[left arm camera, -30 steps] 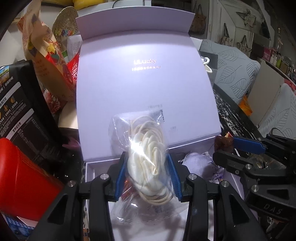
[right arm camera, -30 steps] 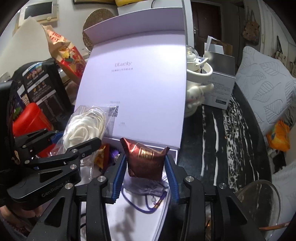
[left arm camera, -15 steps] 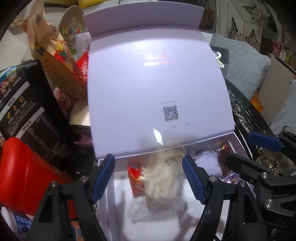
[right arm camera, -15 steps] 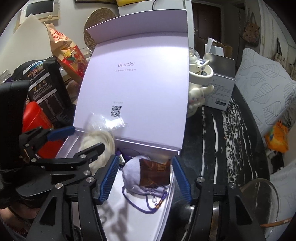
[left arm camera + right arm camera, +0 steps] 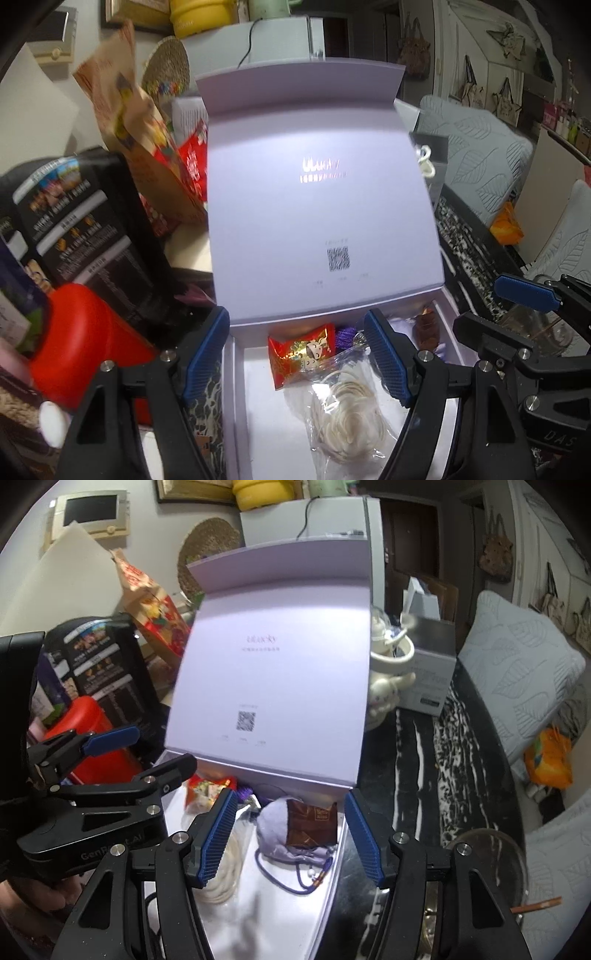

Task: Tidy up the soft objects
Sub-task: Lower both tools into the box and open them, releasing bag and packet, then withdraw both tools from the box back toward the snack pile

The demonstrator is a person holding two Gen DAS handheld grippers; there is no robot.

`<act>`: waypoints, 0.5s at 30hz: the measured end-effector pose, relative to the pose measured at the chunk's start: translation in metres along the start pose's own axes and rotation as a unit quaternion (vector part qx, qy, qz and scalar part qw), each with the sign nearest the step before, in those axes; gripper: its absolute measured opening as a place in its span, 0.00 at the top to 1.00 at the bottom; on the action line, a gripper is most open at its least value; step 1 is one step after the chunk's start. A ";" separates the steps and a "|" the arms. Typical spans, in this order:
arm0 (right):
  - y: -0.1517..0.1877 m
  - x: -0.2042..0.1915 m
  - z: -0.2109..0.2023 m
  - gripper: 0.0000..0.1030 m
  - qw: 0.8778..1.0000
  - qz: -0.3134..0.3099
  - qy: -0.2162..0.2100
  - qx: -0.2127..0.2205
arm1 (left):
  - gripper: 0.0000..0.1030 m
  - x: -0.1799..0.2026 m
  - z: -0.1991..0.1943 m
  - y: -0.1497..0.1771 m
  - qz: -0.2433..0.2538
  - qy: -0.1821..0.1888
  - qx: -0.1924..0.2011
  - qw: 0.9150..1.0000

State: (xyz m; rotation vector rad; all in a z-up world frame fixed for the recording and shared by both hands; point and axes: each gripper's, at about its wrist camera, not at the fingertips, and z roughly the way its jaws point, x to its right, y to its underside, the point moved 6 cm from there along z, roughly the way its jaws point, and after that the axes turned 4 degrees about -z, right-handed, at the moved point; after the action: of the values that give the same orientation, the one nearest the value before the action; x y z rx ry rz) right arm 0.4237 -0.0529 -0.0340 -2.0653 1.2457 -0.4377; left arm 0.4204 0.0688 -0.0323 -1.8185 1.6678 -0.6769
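Note:
A lilac gift box (image 5: 236, 398) (image 5: 332, 882) stands open with its lid (image 5: 317, 221) (image 5: 273, 686) upright. Inside lie a clear bag of white cord (image 5: 347, 413) (image 5: 225, 878), a red candy packet (image 5: 301, 352) (image 5: 205, 788), a lilac drawstring pouch (image 5: 275, 834) and a brown sachet (image 5: 312, 825) (image 5: 426, 326) resting on the pouch. My left gripper (image 5: 295, 360) (image 5: 144, 753) is open and empty above the box, over the cord bag. My right gripper (image 5: 290, 834) (image 5: 491, 306) is open and empty, its jaws on either side of the pouch and sachet.
A red container (image 5: 81, 343) (image 5: 88, 731) and a black printed bag (image 5: 81, 229) crowd the box's left. A white figurine mug (image 5: 388, 672) and a grey box (image 5: 428, 668) stand on the dark marbled table (image 5: 469, 760) at right. A glass bowl (image 5: 476, 878) sits near right.
My left gripper opened and dropped the cord bag into the box. My right gripper opened and released the brown sachet onto the pouch. Both grippers pulled back a little.

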 end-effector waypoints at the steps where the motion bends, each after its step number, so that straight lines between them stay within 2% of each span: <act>1: -0.002 -0.001 -0.005 0.41 1.000 -0.001 0.000 0.006 | 0.27 0.000 -0.006 -0.002 0.000 0.001 0.006 1.000; 15: -0.025 -0.016 -0.086 0.41 0.996 -0.011 0.017 0.082 | 0.27 0.000 -0.085 -0.027 -0.010 0.019 0.071 0.997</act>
State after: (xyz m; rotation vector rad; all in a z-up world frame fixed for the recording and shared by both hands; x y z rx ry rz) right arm 0.3814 -0.0636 0.0459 -1.9420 1.1680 -0.5684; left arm 0.3794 0.0634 0.0472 -1.7336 1.5866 -0.8215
